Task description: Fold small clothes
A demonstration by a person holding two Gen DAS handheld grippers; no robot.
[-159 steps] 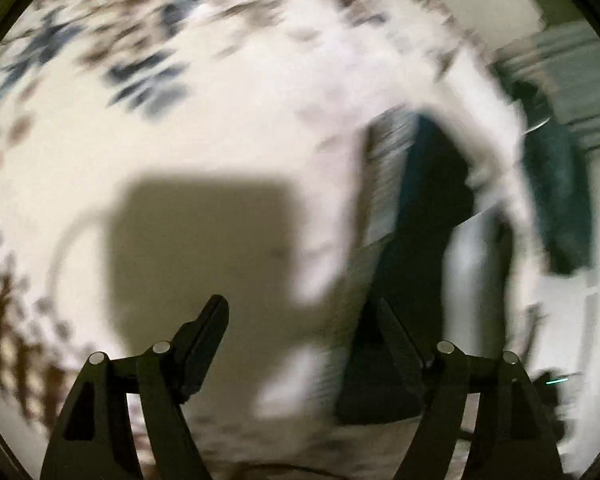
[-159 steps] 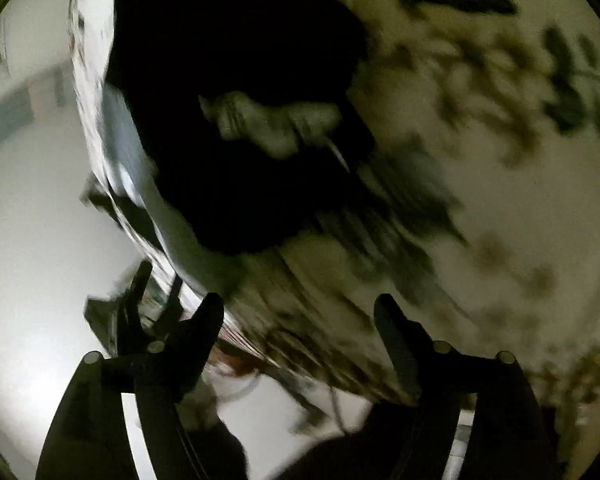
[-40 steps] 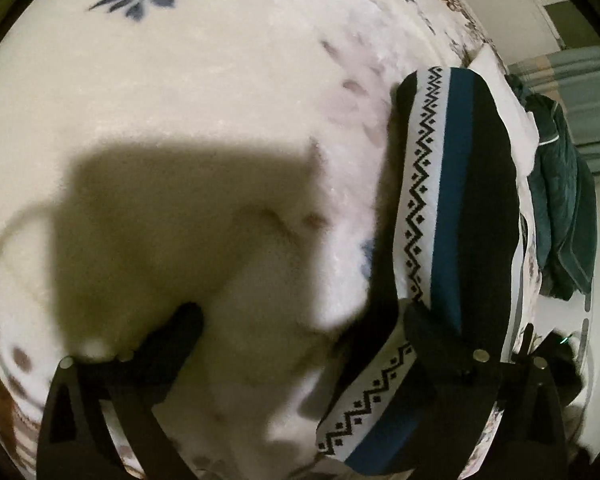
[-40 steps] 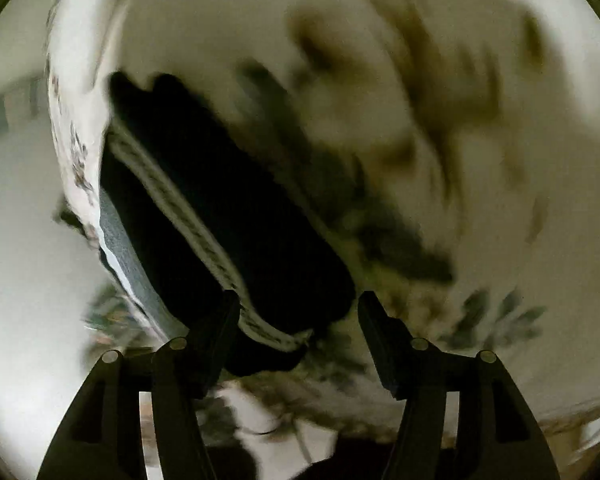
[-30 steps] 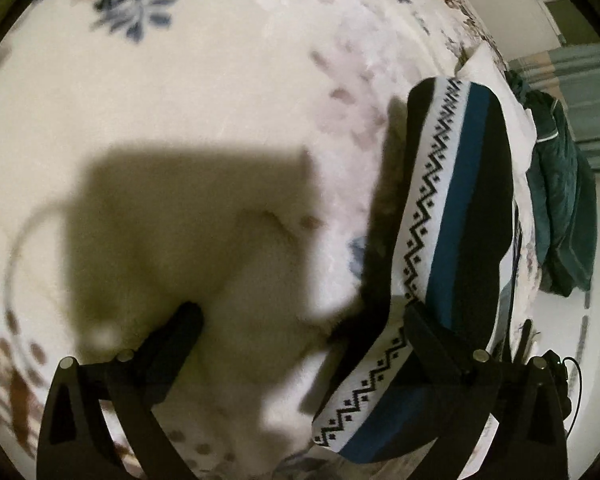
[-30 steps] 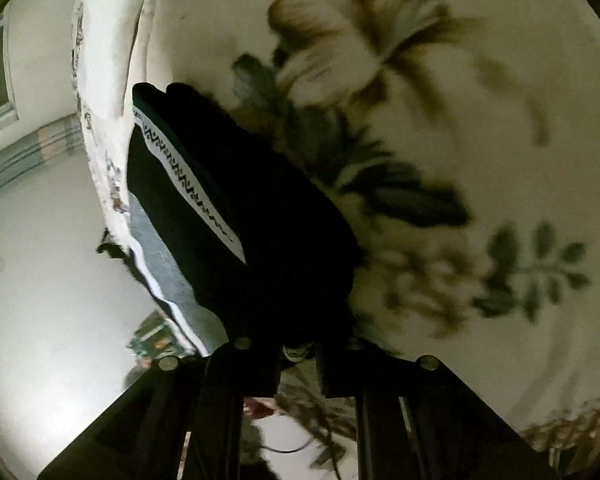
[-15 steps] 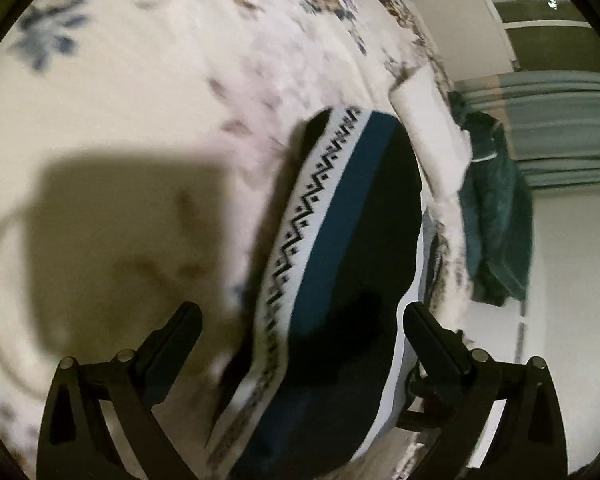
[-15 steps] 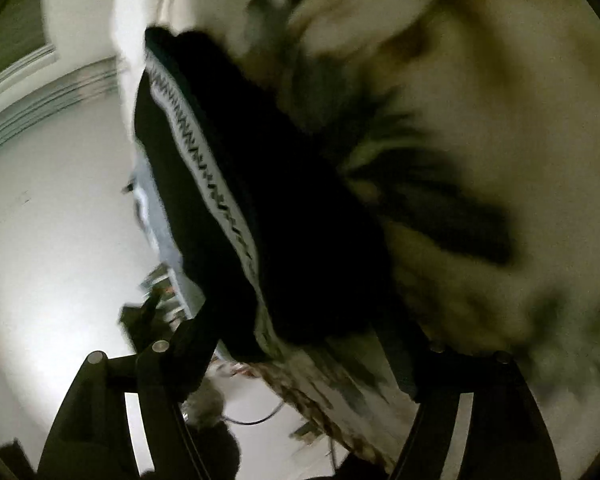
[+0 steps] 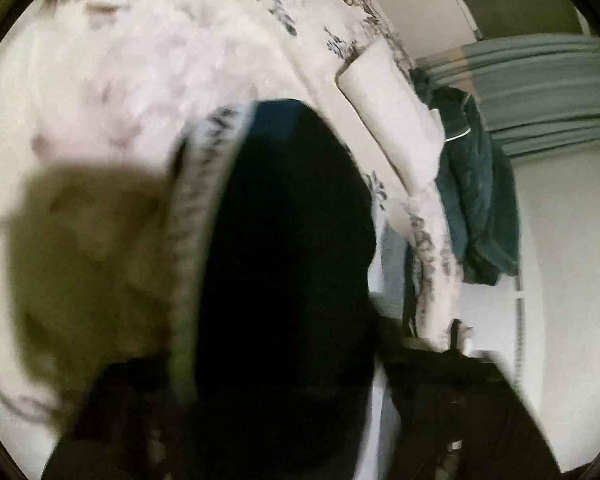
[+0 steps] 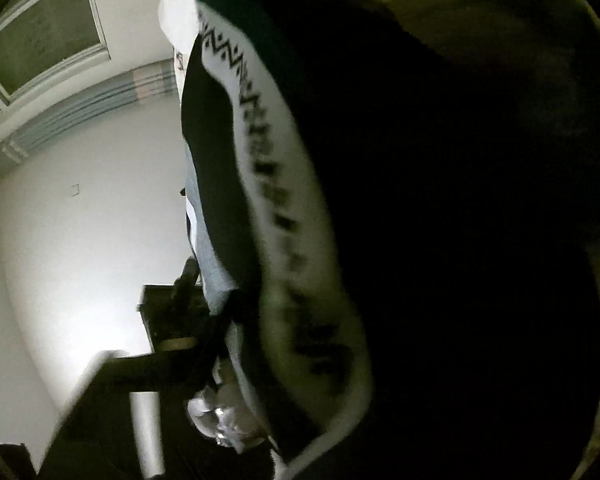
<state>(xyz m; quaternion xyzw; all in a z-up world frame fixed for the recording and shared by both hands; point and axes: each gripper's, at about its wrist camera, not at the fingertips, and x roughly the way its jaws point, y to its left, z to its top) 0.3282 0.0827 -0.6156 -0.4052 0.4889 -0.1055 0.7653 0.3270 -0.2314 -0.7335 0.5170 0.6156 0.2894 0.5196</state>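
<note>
1. A bedroom: a bed [image 9: 132, 92] with a white floral cover fills the left wrist view from 9 to 12 o'clock, with pale walls and a grey-blue curtain [image 9: 540, 92] at 2 o'clock.
2. The task's thing, a dark garment [image 9: 288, 248] with a white zigzag-patterned band [image 10: 284, 216] and a blue stripe, lies on the bed and fills the centre of both views, very close to each lens.
3. The left hand-held gripper [image 9: 260, 432] is a dark blur at 6 o'clock with the cloth across it. I cannot tell whether its fingers are apart or clamped.
4. The right hand-held gripper is hidden behind the cloth. Its state cannot be told either.
5. Outward: a white pillow [image 9: 388, 120] at 1 o'clock, a teal jacket [image 9: 476, 208] hanging at 3 o'clock, and a window [image 10: 40, 32] at 10 o'clock in the right wrist view.
6. Judgement: the garment looks to be in mid-fold, lifted or turned over. The next move calls for laying the edge down squarely, band aligned, then letting go without dragging it.
</note>
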